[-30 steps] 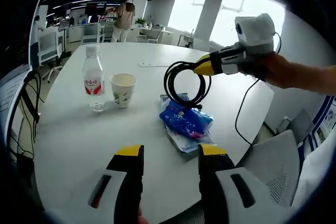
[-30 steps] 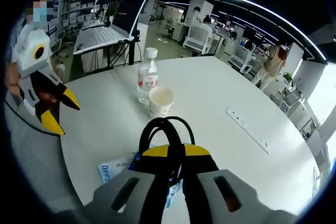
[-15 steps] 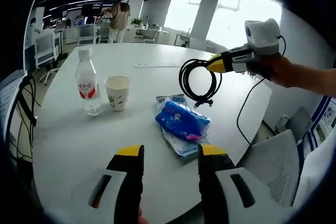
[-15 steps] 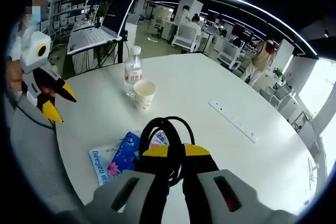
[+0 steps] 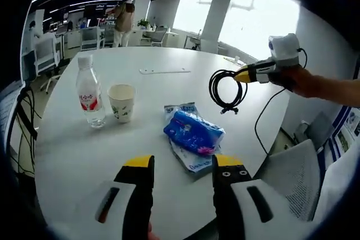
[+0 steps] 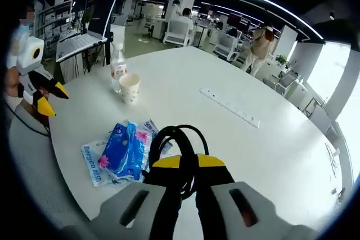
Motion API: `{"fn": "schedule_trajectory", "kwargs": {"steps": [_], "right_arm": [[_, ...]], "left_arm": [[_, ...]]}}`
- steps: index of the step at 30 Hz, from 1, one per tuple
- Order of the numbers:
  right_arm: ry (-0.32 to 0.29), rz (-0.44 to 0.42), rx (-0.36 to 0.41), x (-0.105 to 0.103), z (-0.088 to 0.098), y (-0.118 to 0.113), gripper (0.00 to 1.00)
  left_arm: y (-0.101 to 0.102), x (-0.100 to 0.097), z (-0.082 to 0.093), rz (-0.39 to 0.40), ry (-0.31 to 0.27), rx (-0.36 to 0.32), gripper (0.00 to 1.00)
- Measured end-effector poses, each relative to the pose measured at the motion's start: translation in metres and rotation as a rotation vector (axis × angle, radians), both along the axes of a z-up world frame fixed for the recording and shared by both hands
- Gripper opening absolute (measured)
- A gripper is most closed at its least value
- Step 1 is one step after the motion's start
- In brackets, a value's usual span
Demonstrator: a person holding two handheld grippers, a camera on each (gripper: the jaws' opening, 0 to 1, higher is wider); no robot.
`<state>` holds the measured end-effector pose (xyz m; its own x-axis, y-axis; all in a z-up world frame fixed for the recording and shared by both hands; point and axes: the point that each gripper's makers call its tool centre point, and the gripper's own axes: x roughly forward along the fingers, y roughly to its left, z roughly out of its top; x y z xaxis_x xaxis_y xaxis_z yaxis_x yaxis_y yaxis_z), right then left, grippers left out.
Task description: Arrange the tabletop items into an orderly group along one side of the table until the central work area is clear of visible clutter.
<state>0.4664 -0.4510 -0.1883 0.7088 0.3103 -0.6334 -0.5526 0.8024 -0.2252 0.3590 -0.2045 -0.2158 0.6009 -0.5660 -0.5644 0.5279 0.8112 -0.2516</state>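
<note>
Left gripper (image 5: 180, 164) low at the near edge of the white bench (image 5: 79, 155), jaws spread, nothing between them. Just beyond, a blue tissue pack (image 5: 193, 131) lying on a flat white packet (image 5: 190, 157). Further left, a paper cup (image 5: 122, 102) just beside a water bottle (image 5: 88, 91), both upright. To the right, above the bench edge, the right gripper (image 5: 245, 75) held by a hand (image 5: 301, 80), jaws pinching a coiled black cable (image 5: 226, 90) that hangs in the air. Far across the bench, a white power strip (image 5: 164, 71). In the right gripper view, cable loop (image 6: 175, 141) pinched between the yellow-tipped jaws, tissue pack (image 6: 122, 150) below left, cup (image 6: 130, 87) and bottle (image 6: 117, 66) further off, left gripper (image 6: 49, 99) at the left edge.
</note>
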Motion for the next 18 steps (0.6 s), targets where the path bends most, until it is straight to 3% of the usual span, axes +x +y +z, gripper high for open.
{"fn": "schedule_trajectory", "kwargs": {"steps": [11, 18], "right_arm": [[0.042, -0.107, 0.018, -0.009, -0.017, -0.045, 0.05], [0.07, -0.133, 0.032, -0.012, -0.028, -0.052, 0.05]], "left_arm": [[0.002, 0.002, 0.0, -0.004, 0.005, 0.011, 0.4], [0.001, 0.001, -0.001, -0.009, 0.012, 0.017, 0.4]]}}
